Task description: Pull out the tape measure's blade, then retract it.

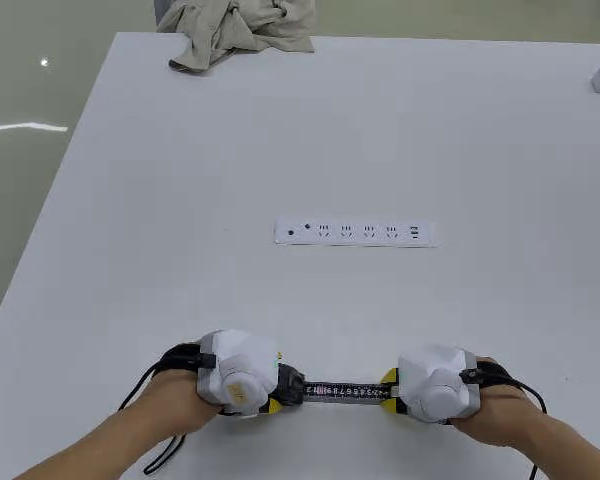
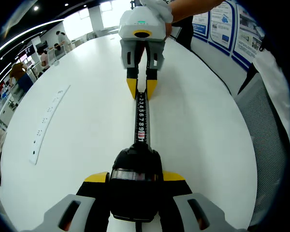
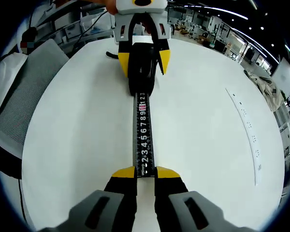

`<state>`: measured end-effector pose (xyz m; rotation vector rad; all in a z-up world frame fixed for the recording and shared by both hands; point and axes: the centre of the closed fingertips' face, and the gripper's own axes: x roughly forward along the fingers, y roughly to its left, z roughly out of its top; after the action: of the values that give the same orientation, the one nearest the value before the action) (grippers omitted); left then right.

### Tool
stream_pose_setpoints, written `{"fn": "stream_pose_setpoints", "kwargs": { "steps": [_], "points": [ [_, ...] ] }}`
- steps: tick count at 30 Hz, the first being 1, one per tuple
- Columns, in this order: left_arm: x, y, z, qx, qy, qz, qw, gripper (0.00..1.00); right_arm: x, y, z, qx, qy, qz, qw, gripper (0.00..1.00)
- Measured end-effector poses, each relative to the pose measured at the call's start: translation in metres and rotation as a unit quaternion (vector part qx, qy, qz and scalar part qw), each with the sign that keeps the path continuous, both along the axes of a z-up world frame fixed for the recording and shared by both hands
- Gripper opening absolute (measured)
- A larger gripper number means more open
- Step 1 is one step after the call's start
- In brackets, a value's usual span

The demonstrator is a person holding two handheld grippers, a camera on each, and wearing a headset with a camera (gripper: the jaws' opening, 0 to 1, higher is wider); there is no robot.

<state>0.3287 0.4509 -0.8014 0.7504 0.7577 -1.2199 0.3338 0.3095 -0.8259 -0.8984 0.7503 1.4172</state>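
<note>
At table's [image 1: 160, 300] near edge, clamps tape measure case [image 2: 135, 193] between left gripper's [image 2: 135, 177] jaws, pinches blade [image 3: 143, 130] tip in right gripper's [image 3: 145, 172] jaws, stretches short numbered length flat between them, well short of power strip [image 1: 356, 233] mid-table; reads as pull-out begun, retract not yet done.

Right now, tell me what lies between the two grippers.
The tape measure's blade, drawn out straight, runs from the case in the left gripper to the right gripper pinching its tip; the head view and both gripper views show it.
</note>
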Motion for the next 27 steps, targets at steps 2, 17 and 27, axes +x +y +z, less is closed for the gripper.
{"fn": "stream_pose_setpoints", "kwargs": {
  "steps": [2,17,27],
  "points": [
    [0.0,0.0,0.0,0.0,0.001,0.0,1.0,0.36,0.001,-0.006,0.0,-0.001,0.001,-0.003,1.0,0.12],
    [0.0,0.0,0.0,0.0,0.001,-0.001,1.0,0.36,0.002,-0.024,0.0,-0.005,0.005,-0.013,0.9999,0.11],
    [0.0,0.0,0.0,0.0,0.001,-0.001,1.0,0.36,0.003,-0.043,0.0,-0.01,0.005,-0.022,0.9997,0.11]
  ]
}}
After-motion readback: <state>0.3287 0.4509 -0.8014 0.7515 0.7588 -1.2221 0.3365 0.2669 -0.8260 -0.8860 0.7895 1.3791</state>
